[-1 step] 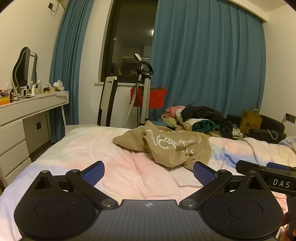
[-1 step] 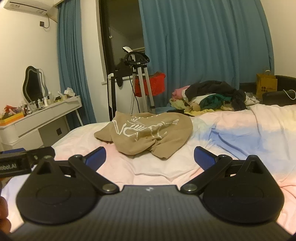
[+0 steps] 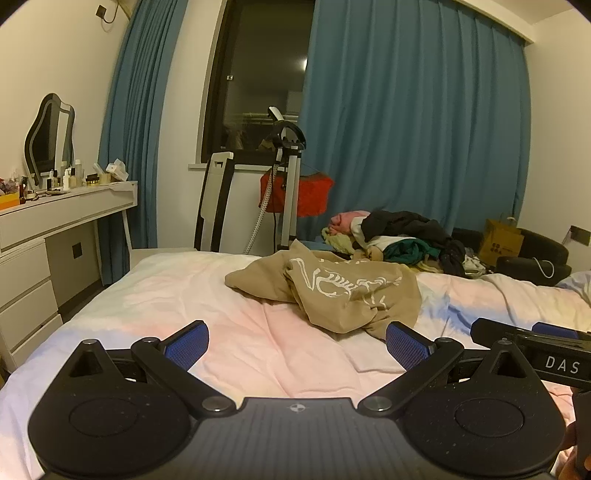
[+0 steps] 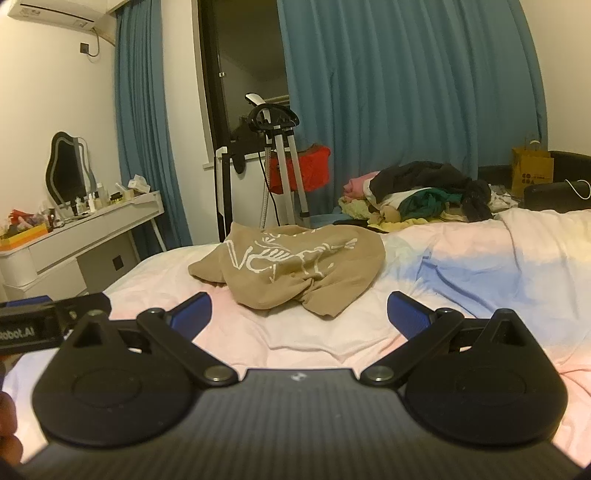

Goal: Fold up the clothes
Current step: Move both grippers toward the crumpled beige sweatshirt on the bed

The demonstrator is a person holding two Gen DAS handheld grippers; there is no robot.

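We found folding not begun — the tan garment (image 3: 332, 291) lay crumpled ahead of the fingers, left gripper (image 3: 295, 347) and right gripper (image 4: 299, 314) both spread wide, empty.

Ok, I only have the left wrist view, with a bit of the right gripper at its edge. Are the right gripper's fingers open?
Observer: Yes, the right gripper has both blue-padded fingers spread wide, with nothing between them.
Operator: Is it touching any clothing?
Observer: No. The crumpled tan sweatshirt with a white print lies ahead of the fingers, apart from them, on the pastel bedsheet.
Operator: Anything on the wall that I miss?
Observer: A white wall-mounted air conditioner sits at the top left, above the blue curtain's edge.
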